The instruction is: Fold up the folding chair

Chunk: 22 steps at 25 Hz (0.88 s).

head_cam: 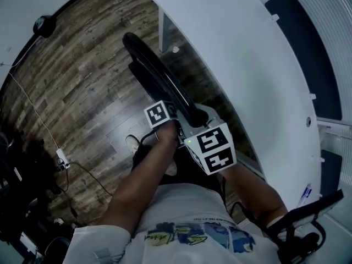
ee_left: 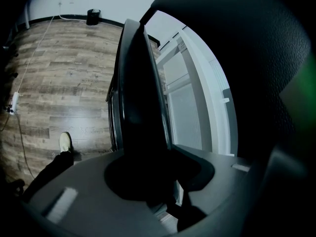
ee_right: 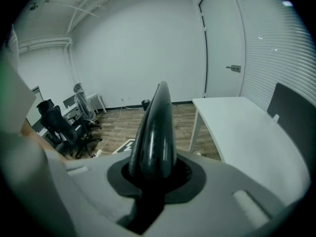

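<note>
The black folding chair (head_cam: 159, 76) is folded flat and seen edge-on from above, a long dark bar running from upper left down to my hands. My left gripper (head_cam: 166, 116) is shut on its near end, on the left side, under its marker cube. My right gripper (head_cam: 202, 132) is shut on the same end just to the right. In the left gripper view the chair's dark edge (ee_left: 140, 107) rises between the jaws of that gripper (ee_left: 158, 179). In the right gripper view the glossy black rim (ee_right: 154, 132) stands up between the jaws of that gripper (ee_right: 152, 179).
A long white table (head_cam: 242, 59) runs along the right, close beside the chair, with dark seat backs (head_cam: 302, 48) beyond it. Wood floor (head_cam: 82, 92) lies to the left, with a power strip and cable (head_cam: 61, 159) and black office chairs (head_cam: 22, 191). My shoe (head_cam: 132, 143) shows below the chair.
</note>
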Each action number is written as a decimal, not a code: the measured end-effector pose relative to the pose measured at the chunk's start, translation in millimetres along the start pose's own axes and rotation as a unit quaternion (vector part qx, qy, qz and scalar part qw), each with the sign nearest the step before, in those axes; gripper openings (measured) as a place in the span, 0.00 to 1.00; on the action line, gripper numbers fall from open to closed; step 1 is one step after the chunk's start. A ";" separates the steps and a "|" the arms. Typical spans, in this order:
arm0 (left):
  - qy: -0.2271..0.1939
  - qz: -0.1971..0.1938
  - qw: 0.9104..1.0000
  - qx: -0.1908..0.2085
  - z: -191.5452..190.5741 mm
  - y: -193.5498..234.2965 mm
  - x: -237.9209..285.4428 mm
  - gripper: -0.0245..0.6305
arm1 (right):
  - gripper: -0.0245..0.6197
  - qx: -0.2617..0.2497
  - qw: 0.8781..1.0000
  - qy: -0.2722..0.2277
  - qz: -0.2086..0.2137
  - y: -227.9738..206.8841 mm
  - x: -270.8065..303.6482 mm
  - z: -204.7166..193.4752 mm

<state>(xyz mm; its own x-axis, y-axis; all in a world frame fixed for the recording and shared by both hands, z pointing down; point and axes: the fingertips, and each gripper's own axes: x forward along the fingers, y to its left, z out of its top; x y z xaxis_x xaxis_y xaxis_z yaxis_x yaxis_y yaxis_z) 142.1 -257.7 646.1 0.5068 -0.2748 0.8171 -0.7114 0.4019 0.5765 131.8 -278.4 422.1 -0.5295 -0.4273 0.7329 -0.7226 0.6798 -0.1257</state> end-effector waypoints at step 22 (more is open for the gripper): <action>0.024 0.025 0.999 -0.001 -9.3 -88.4 78.7 0.25 | 0.13 0.044 0.999 -0.010 0.009 -136.4 -28.5 -34.9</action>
<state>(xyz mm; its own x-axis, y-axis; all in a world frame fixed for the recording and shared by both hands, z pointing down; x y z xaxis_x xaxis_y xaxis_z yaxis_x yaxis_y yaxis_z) 249.4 -306.8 659.4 0.4932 -0.2116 0.8438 -0.7363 0.4151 0.5344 261.0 -338.2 441.6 -0.5504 -0.4274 0.7173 -0.7485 0.6332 -0.1970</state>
